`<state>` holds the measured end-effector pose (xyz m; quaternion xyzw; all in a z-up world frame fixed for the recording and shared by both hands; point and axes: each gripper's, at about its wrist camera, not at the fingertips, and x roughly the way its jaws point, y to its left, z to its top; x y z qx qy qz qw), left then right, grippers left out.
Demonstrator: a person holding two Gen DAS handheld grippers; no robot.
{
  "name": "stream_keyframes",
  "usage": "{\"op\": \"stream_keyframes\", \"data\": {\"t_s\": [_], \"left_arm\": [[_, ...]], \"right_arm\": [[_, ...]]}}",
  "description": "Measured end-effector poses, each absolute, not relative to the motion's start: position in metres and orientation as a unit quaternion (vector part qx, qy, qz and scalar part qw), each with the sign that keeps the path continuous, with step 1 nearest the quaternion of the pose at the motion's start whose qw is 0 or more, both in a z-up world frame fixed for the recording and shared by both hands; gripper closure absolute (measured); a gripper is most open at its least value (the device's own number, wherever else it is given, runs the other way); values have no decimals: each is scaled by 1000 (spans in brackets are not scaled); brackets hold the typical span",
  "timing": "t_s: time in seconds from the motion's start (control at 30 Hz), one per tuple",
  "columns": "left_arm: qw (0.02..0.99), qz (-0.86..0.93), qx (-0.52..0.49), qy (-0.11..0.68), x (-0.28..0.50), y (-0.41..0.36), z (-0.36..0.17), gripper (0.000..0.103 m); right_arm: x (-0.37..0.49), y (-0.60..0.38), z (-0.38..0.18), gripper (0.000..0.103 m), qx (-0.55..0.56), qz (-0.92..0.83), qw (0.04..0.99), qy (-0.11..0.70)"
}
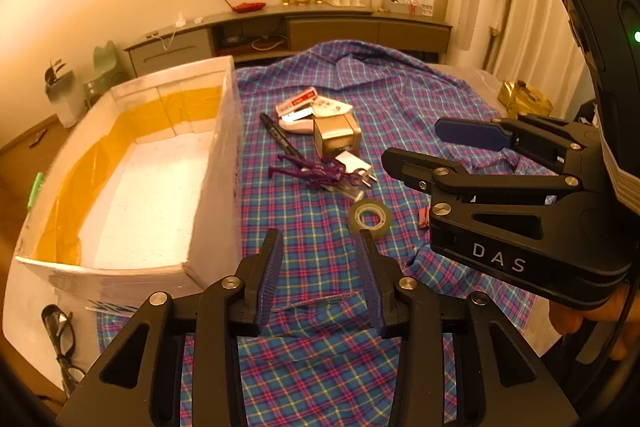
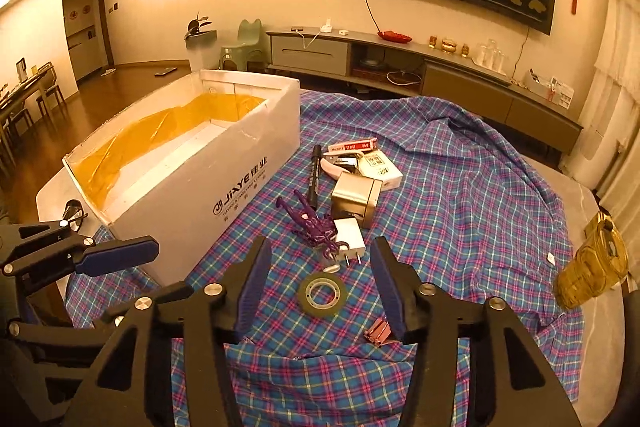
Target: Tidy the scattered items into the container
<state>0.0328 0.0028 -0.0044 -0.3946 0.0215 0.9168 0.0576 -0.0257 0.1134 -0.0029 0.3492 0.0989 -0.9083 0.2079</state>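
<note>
Showing only in the right wrist view: box (image 2: 192, 171) lettering.

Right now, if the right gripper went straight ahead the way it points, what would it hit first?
Most likely the clear roll of adhesive tape lying flat on the blue plaid cloth, centred between the open right gripper fingers. Depth is uncertain; it might touch the cloth just short of the roll.

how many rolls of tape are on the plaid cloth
1. The tape roll lies flat on the plaid cloth, nearest the right gripper, just in front of the white charger plug. Another could be hidden under the item pile, but none shows.
</note>
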Motion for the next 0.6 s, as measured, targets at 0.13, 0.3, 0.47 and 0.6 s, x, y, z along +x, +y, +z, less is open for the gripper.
{"op": "stream_keyframes", "data": {"t_s": [0.13,0.3,0.47,0.6], "left_arm": [[70,913,-401,21,27,6,-13,60],[86,905,-415,21,19,16,-24,58],[98,900,-425,21,14,24,-32,55],[98,895,-435,24,7,27,-42,55]], "right_arm": [[-31,115,-11,44,357,-905,208,98],[-38,113,-22,42,368,-901,208,101],[-44,110,-32,36,375,-896,211,107],[-51,109,-44,36,386,-890,211,120]]}}
